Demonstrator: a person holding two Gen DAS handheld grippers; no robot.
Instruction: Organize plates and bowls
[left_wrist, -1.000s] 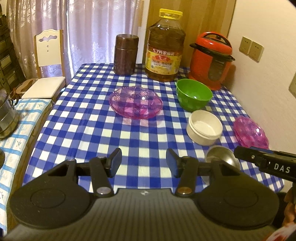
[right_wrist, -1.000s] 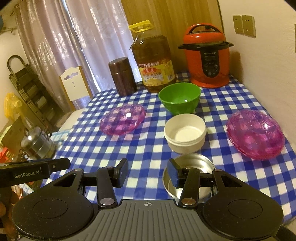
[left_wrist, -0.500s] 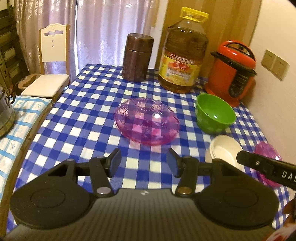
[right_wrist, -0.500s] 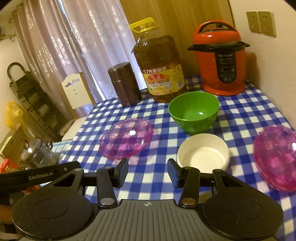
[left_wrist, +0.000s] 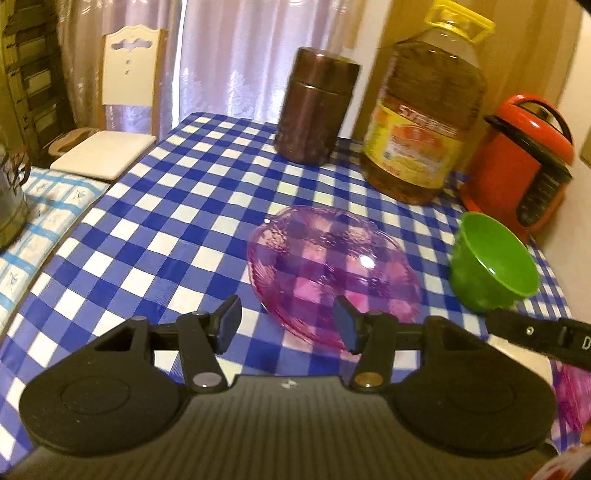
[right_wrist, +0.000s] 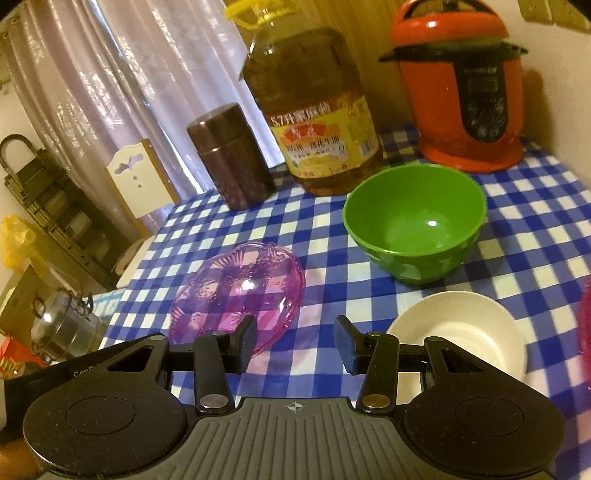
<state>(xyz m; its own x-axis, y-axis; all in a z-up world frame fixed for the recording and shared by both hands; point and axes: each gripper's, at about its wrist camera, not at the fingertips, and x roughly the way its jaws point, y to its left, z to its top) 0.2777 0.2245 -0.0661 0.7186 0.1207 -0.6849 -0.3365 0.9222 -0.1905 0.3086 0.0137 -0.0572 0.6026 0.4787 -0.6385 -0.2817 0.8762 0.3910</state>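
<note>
— How many dishes are on the tabletop (left_wrist: 177, 206)?

— I count two bowls: one green bowl (right_wrist: 413, 221) on the far right, and one white bowl (right_wrist: 461, 332) just near of it. Then one whole pink glass plate (left_wrist: 332, 269) in the middle. A sliver of more pink glass (right_wrist: 585, 325) shows at the right edge, cut off by the frame, so I cannot count it.

— And along the far side?

— One brown canister (right_wrist: 231, 166), one oil jug (right_wrist: 314, 122) and one red cooker (right_wrist: 465, 88), left to right.

— Where is the left gripper (left_wrist: 288, 325)?

— Low over the near edge of the pink plate, pointing towards the far side. Its fingers stand wide apart and hold nothing; the right fingertip overlaps the plate's near rim in its own view, but I cannot tell if it touches.

— The right gripper (right_wrist: 295, 339)?

— Also low and level, between the plate on its left and the white bowl on its right. Fingers spread wide, empty. The green bowl lies beyond it.
</note>
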